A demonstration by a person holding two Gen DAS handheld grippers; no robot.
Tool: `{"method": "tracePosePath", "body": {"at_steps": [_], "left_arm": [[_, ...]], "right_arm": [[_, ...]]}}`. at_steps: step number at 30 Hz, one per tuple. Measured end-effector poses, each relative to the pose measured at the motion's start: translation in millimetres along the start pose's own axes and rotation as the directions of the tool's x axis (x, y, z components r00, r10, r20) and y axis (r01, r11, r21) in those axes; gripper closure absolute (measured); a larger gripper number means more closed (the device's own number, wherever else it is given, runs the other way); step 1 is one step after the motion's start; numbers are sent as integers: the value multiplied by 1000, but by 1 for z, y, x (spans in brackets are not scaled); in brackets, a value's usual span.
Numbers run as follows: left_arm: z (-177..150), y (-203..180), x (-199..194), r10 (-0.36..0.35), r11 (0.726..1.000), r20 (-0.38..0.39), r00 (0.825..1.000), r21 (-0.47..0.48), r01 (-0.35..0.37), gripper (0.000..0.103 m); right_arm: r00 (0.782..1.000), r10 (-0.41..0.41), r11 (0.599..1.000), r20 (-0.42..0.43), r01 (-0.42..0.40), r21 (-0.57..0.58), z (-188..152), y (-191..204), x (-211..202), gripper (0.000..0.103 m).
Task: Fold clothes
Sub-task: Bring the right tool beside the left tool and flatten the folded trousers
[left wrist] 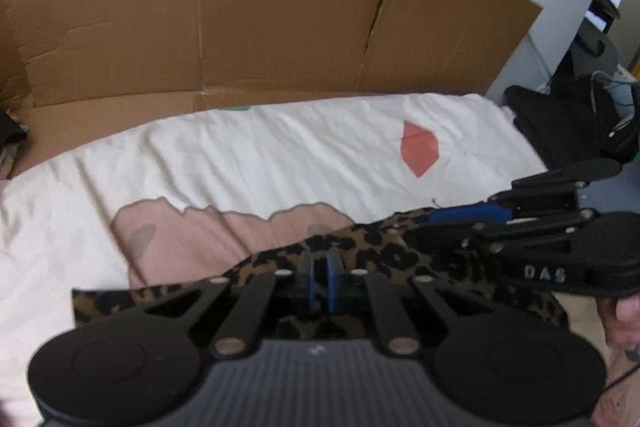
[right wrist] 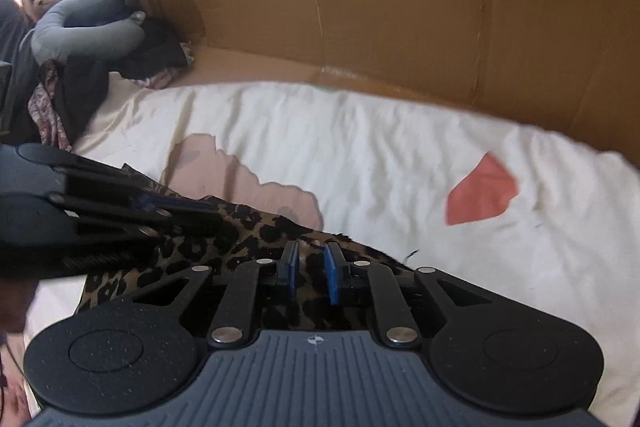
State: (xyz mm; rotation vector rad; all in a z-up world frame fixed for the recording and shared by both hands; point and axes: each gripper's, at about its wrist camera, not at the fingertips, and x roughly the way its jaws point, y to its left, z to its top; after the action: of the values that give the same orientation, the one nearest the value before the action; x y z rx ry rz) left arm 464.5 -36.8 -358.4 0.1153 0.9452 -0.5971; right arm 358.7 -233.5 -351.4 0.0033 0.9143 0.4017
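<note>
**Both grippers on leopard cloth, on the bed**

Leopard cloth (left wrist: 372,255) lying on the bed sheet (left wrist: 280,155), at the near edge of the bed, spread from left to right in a long wrinkled strip. Partly over the pink patch (left wrist: 224,231) printed on the sheet; red patch (left wrist: 420,149) further off toward the right side of the bed, well apart from the cloth.

Left gripper (left wrist: 320,281) pointing down at the cloth, jaws together, blue pads (left wrist: 307,279) nearly touching with a thin fold of the leopard fabric pinched between them. Same gripper seen from the right wrist camera at the left border (right wrist: 168,215), fingers lying on the cloth's left part.

Right gripper (right wrist: 314,275) also on the cloth, near its far edge. Jaws only a little apart, blue pads (right wrist: 332,277) standing on both sides of a raised bunch of the fabric and pressing on it. Seen also from the left wrist camera, coming in from the right side (left wrist: 460,221), tips over the cloth's right end. Hand (left wrist: 628,311) visible below that gripper, at the right border.

Cardboard wall (left wrist: 260,19) standing along the far edge of the bed. Dark clothes pile (right wrist: 80,59) at the far left corner. Black bag (left wrist: 568,119) beside the right end of the bed.
</note>
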Motion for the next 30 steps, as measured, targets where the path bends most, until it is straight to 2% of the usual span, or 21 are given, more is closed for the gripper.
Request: {"method": "tracePosePath", "body": {"at_steps": [4,10,14,17,20,22,25,30], "left_arm": [[-11,-9,-16,-18,1000,2,1000,5,18,96],[-34,-26,-28,-76,997,15,997,-17,76,94],[-48,-37,-35,-43,998,8,999,36,42,94],[-58,-41,-30,-45,997,-14,999,61,46,89],[-67,-39,-21,-7,995,-37,999,101,10,89],[-69,-32,-18,15,992,-42,999,122,-10,93],[-72,-19,-20,64,990,-41,997,130,-58,93],[-74,-2,-38,86,993,-35,996,85,-83,91]], "right_arm": [[999,34,999,12,-34,-22,-10,9,-17,83],[997,73,992,-16,-75,-97,-33,36,-27,82],[996,89,986,-24,-91,-137,-49,48,-36,82],[994,103,985,-46,-108,-137,-58,52,-36,80],[994,70,982,-84,-84,-171,-67,54,-27,80],[994,34,981,-100,-53,-187,-72,50,-23,80],[994,5,985,-106,-23,-169,-76,33,-29,80],[994,-49,996,-98,41,-84,-83,2,-48,80]]}}
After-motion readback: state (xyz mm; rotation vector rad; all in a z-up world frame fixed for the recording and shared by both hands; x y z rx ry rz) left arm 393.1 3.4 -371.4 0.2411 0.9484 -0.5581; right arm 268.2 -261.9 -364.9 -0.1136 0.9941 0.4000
